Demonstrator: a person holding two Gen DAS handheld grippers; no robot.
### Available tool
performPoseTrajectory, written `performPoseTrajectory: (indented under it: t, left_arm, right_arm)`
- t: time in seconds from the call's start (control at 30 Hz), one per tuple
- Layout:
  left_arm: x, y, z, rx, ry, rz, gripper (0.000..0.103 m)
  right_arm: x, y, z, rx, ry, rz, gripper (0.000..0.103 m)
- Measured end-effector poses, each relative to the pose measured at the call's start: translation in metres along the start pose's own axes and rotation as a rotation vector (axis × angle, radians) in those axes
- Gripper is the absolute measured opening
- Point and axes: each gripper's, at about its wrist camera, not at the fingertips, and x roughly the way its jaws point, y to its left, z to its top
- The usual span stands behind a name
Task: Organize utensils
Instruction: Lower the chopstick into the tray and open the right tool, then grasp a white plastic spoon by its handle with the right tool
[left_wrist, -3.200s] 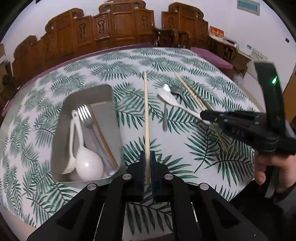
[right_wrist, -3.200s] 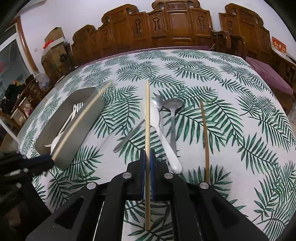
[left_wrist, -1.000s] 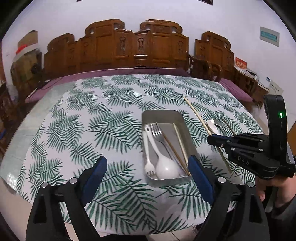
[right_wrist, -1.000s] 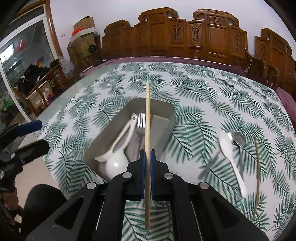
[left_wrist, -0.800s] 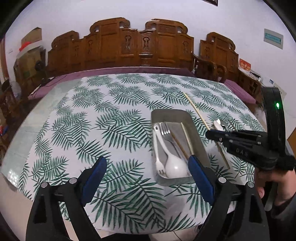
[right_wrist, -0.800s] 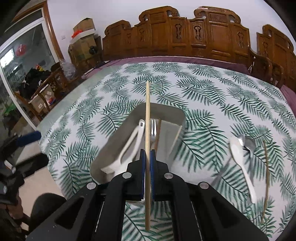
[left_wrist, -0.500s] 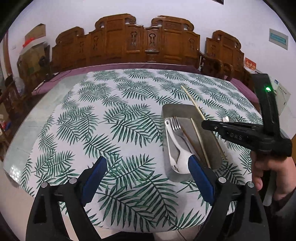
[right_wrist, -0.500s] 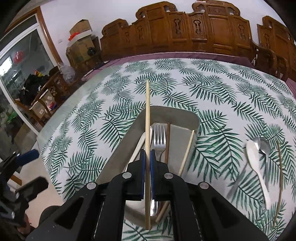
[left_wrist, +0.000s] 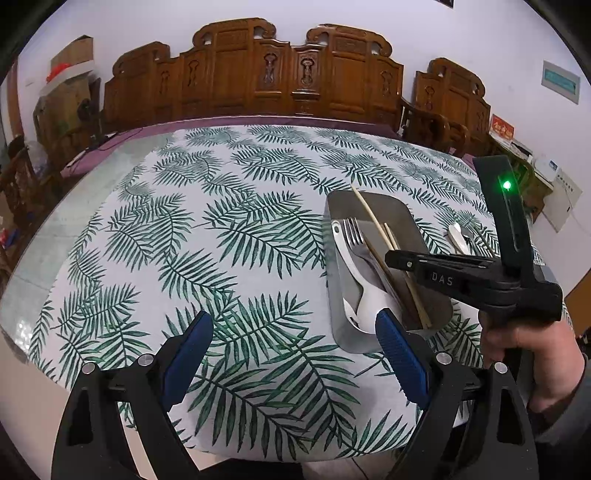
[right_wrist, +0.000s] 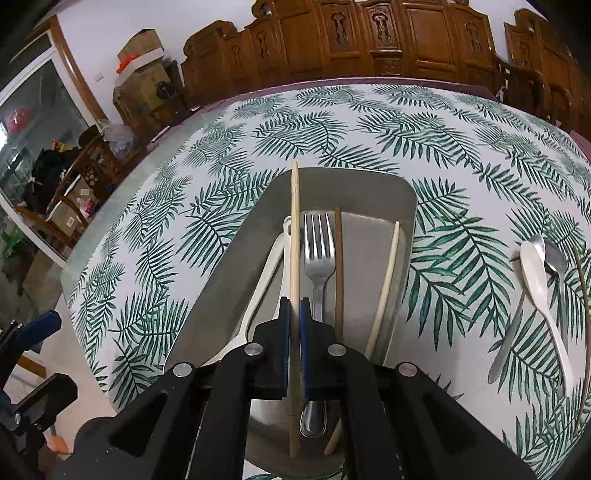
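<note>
My right tongs (right_wrist: 294, 343) are clamped tight on a pale chopstick (right_wrist: 294, 236), holding it lengthwise over the metal tray (right_wrist: 236, 280). Left tongs (left_wrist: 293, 354) gape wide, nothing in them, above the leaf-print tabletop (left_wrist: 221, 240) just left of the tray. In the tray: fork (right_wrist: 318, 254), white spoon (right_wrist: 258, 295), a dark chopstick (right_wrist: 338, 266), a light chopstick (right_wrist: 386, 284). On the cloth right of the tray lie a white spoon (right_wrist: 543, 295), a metal spoon (right_wrist: 554, 258) and one more thin stick (right_wrist: 585, 295).
</note>
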Motion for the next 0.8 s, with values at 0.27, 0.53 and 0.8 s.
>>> performPoseTrajectory:
  t: [0.27, 0.53, 0.8]
  left_arm:
    - [-0.001, -0.015, 0.001, 0.021, -0.004, -0.012, 0.086]
    - [-0.012, -0.046, 0.005, 0.061, -0.026, -0.052, 0.086]
    - [-0.015, -0.081, 0.009, 0.097, -0.044, -0.116, 0.087]
  right_arm:
    - [-0.024, -0.007, 0.002, -0.046, -0.047, 0.010, 0.009]
    - [-0.084, -0.037, -0.007, -0.089, -0.122, -0.002, 0.009]
    - [-0.131, -0.096, -0.033, -0.093, -0.130, -0.099, 0.009]
